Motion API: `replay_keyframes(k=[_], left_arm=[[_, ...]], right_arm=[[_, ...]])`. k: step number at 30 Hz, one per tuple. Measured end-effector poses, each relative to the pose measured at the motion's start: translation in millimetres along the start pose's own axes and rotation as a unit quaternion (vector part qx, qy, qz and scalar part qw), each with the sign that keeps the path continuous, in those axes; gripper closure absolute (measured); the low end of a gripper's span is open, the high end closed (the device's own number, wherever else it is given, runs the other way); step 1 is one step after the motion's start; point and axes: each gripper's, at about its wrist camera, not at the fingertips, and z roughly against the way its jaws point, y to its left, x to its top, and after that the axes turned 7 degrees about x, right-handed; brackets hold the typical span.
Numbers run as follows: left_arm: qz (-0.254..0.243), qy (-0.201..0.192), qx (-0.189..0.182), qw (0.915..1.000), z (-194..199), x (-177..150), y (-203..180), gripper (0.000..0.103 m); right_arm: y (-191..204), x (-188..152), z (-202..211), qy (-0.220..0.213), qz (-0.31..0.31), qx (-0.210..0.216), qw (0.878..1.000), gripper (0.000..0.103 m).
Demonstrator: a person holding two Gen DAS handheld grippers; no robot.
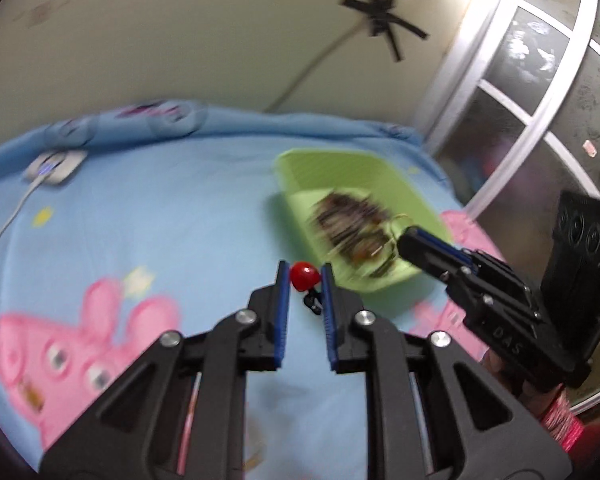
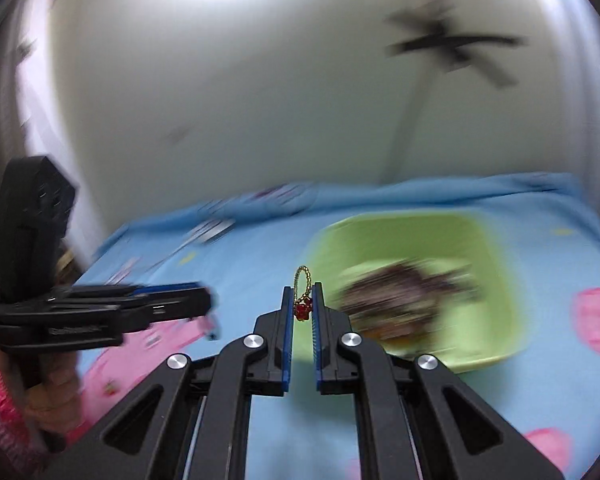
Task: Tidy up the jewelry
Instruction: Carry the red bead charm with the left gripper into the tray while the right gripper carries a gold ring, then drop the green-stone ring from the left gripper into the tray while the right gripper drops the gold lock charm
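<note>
My left gripper is shut on a red bead piece with a small black part hanging below it, held above the blue bedsheet. A beaded ring, a gold bead loop with a red bead cluster, is pinched in my shut right gripper. Just beyond both grippers lies a green tray holding a blurred dark pile of jewelry. The right gripper also shows in the left wrist view, reaching over the tray's near corner. The left gripper appears at the left of the right wrist view.
The sheet has pink cartoon pig prints. A white device with a cable lies at the far left of the bed. A cream wall stands behind, with a window frame to the right. A hand in a pink sleeve holds the left gripper.
</note>
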Motion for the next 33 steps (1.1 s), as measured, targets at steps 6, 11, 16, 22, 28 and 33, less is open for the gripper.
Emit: replay_keyframes(k=[6, 11, 16, 22, 28, 33], left_arm=[[-0.020, 0.026, -0.009, 0.9994, -47, 32, -50, 0.089], [-0.032, 0.049, 0.027, 0.9979, -76, 32, -61, 0.089], [-0.024, 0.070, 0.044, 0.9963, -86, 26, -54, 0.080], [-0.021, 0.047, 0.053, 0.9973, -73, 27, -50, 0.068], [-0.017, 0.017, 0.043, 0.9988, -44, 33, -46, 0.068], [0.002, -0.019, 0.050, 0.9986, 6, 27, -14, 0.068]], right_arm=[[-50, 1, 1, 0.013, -0.008, -0.083, 0.996, 0.103], [-50, -4, -8, 0.029, -0.003, -0.094, 0.995, 0.103], [-55, -7, -13, 0.041, -0.009, -0.107, 0.993, 0.103], [-51, -6, -5, 0.013, 0.005, -0.129, 0.992, 0.075], [-50, -3, -3, 0.005, 0.008, -0.127, 0.992, 0.075], [-38, -1, 9, -0.018, 0.005, -0.086, 0.996, 0.075]])
